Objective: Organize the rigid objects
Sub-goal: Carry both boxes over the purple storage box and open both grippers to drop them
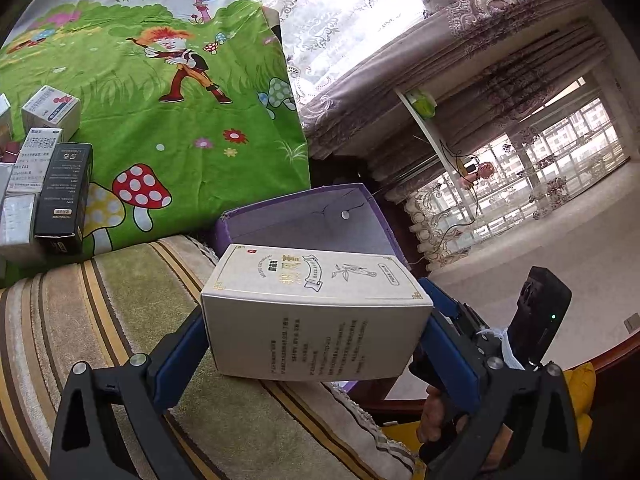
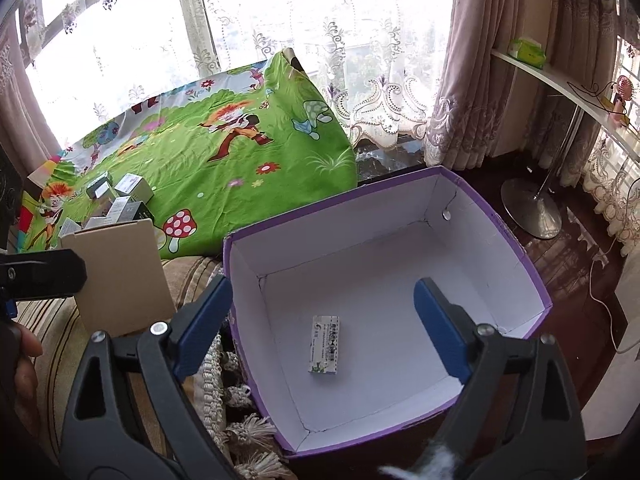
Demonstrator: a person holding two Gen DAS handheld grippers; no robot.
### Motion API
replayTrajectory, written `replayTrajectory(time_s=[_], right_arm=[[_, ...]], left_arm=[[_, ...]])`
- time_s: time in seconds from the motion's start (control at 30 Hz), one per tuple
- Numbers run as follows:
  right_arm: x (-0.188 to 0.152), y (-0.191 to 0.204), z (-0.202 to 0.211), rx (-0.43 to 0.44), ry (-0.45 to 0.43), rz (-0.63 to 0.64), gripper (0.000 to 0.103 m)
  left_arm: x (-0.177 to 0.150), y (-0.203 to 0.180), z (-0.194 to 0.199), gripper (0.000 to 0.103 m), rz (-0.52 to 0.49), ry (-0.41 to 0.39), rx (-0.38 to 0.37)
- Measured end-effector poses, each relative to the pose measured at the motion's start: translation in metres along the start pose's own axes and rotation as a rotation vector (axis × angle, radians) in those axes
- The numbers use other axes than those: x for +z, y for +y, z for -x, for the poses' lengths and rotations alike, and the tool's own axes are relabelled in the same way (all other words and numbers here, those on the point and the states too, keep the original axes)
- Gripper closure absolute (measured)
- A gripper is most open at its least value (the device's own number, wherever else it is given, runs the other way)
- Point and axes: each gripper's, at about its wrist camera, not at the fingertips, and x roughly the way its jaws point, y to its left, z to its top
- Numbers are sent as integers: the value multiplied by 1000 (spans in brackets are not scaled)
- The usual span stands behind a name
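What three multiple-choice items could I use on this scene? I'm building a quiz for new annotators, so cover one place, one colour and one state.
1. Where does the small box lie?
A. on the floor of the purple bin
B. on the green cartoon sheet
C. on the striped rug

2. What colour is the inside of the purple bin?
A. black
B. white
C. green

3. What is the state of the left tool?
A. open and holding nothing
B. shut on the small box
C. shut on the white carton

Answers:
1 A: the right wrist view shows it alone on the bin's floor.
2 B: the walls and floor are white inside, purple outside.
3 C: both blue pads press the carton's sides, while the right tool is open above the bin.
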Motion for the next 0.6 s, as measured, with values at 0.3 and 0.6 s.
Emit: replayTrajectory(time_s=[0.3, 0.6], right_arm=[[1, 12, 6, 98, 18, 46, 8], [-3, 3, 27, 267, 3, 21, 8]], left_arm=[[5, 8, -12, 0, 48, 47, -2], [11, 19, -20, 0, 113, 33, -18]])
